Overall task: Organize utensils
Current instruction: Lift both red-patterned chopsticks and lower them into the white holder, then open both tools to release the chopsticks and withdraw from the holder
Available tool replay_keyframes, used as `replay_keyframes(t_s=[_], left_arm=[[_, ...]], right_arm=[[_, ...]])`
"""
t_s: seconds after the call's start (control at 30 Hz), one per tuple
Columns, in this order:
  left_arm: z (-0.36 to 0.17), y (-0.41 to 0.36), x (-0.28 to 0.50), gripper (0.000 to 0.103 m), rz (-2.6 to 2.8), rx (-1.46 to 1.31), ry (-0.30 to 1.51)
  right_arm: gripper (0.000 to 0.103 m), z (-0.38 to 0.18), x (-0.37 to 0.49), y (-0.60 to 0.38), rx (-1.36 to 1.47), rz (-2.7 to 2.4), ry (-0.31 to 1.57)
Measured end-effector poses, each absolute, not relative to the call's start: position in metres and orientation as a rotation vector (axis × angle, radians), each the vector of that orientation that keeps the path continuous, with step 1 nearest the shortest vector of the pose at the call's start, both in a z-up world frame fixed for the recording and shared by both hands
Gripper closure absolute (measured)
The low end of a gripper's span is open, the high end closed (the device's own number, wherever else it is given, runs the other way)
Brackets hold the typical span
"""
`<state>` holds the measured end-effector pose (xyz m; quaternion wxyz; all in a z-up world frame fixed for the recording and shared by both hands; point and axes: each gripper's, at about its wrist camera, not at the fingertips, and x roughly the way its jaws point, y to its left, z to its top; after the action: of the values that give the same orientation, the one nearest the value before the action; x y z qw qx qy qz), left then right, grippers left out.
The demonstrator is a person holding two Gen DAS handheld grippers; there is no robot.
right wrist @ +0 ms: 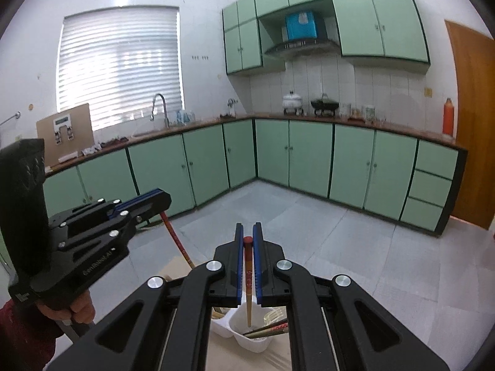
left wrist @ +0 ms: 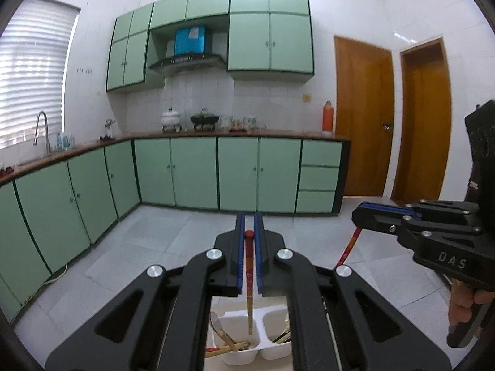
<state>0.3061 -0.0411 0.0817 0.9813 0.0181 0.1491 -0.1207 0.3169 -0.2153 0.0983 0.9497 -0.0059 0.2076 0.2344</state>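
Observation:
My left gripper (left wrist: 249,216) is shut on a chopstick (left wrist: 249,266) with a red top. The stick hangs upright, its wooden tip over the left compartment of a white two-part holder (left wrist: 239,357). That compartment holds a spoon and several chopsticks. At the right of this view my right gripper (left wrist: 355,213) grips a second red chopstick (left wrist: 348,247). In the right wrist view my right gripper (right wrist: 248,227) is shut on its chopstick (right wrist: 248,278), tip over the holder (right wrist: 230,321), which has dark chopsticks and a clear fork in it. My left gripper (right wrist: 167,199) shows at the left with its chopstick (right wrist: 178,241).
The holder stands on a beige tabletop (right wrist: 222,355). Beyond lies a grey tiled floor (right wrist: 309,232), then green base cabinets (right wrist: 309,154) under a counter with a sink tap (right wrist: 161,108), pots and an orange flask (right wrist: 448,117). Wooden doors (left wrist: 362,117) are at the right.

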Motion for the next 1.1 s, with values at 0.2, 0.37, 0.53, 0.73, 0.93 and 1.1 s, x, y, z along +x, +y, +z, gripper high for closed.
replay_keyframes(t_s=[0.2,0.37,0.53,0.73,0.93,1.1], left_arm=[[0.036,-0.032,0.337,0.098,-0.228,0.032,0.417],[0.018,-0.021,0.345,0.094,-0.223,0.035,0.460],[0.023,-0.011,0.333,0.072,-0.201,0.015,0.432],[0.040,-0.003,0.307,0.053,-0.184,-0.017,0.384],[0.048,-0.001,0.266,0.019,-0.149,-0.011,0.337],[0.045,0.003,0.236,0.013,-0.145,-0.037,0.346]], right_arm=[[0.097,0.060,0.336,-0.208,-0.024,0.483,0.501],[0.096,0.040,0.342,-0.211,-0.009,0.462,0.528],[0.080,0.042,0.335,-0.217,-0.013,0.433,0.505],[0.061,0.053,0.310,-0.231,0.009,0.396,0.448],[0.040,0.056,0.274,-0.243,0.017,0.346,0.407],[0.028,0.047,0.243,-0.250,0.021,0.312,0.405]])
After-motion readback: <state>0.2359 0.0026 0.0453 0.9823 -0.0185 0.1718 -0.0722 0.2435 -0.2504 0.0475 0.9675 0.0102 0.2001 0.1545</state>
